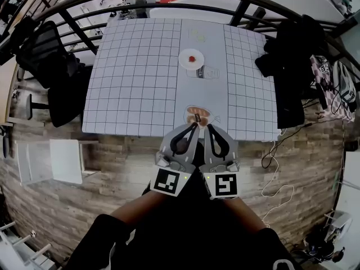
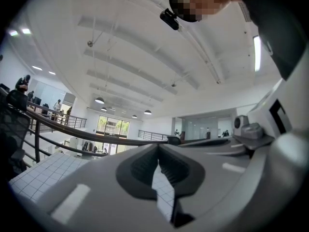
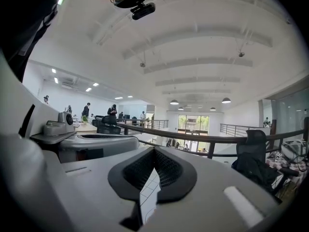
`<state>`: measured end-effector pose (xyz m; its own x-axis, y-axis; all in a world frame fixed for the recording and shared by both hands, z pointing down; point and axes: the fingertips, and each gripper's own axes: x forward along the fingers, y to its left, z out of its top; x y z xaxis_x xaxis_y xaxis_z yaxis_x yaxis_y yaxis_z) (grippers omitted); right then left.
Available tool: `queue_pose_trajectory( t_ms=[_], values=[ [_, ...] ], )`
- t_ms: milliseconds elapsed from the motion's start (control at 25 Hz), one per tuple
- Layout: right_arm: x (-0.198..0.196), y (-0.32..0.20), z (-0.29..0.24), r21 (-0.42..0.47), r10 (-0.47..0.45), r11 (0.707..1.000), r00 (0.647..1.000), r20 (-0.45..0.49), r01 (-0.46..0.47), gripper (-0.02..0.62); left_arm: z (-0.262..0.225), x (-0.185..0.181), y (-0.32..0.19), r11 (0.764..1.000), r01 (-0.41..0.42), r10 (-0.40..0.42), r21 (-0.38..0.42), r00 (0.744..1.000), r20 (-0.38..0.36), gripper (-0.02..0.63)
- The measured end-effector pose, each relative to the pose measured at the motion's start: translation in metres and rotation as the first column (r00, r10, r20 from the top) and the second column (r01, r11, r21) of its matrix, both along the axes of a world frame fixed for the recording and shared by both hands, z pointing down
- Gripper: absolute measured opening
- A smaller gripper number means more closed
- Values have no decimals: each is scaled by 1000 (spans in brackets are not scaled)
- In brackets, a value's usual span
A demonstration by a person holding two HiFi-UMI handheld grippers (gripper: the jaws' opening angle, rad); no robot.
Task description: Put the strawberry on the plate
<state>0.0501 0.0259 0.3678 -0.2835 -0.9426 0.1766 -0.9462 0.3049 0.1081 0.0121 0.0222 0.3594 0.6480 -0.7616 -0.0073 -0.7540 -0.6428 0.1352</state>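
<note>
Jaws of the left tool (image 1: 194,127) and right tool (image 1: 208,128) are closed and empty. The tools sit side by side at the near edge of the worktop (image 1: 135,83). Just ahead lies a brown dish (image 1: 198,115). Straight beyond, well apart from both tools, the strawberry (image 1: 192,58) sits on the plate (image 1: 182,59). Neither tool is nearer.
</note>
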Motion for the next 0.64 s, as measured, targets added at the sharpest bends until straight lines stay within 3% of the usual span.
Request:
queue_pose_trajectory(
  t_ms=[280,440,640],
  values=[
    [-8,2,3,2,-20,1000,1000,1,20,-2,2,5,3,1000,-18,18,11,999,27,7],
    [-15,2,3,6,-33,999,999,21,33,-3,3,0,3,1000,-20,20,1,1000,1,6],
    [-21,0,2,23,-49,999,999,-11,49,-3,8,-6,0,1000,-8,8,-3,1000,23,6]
  ],
)
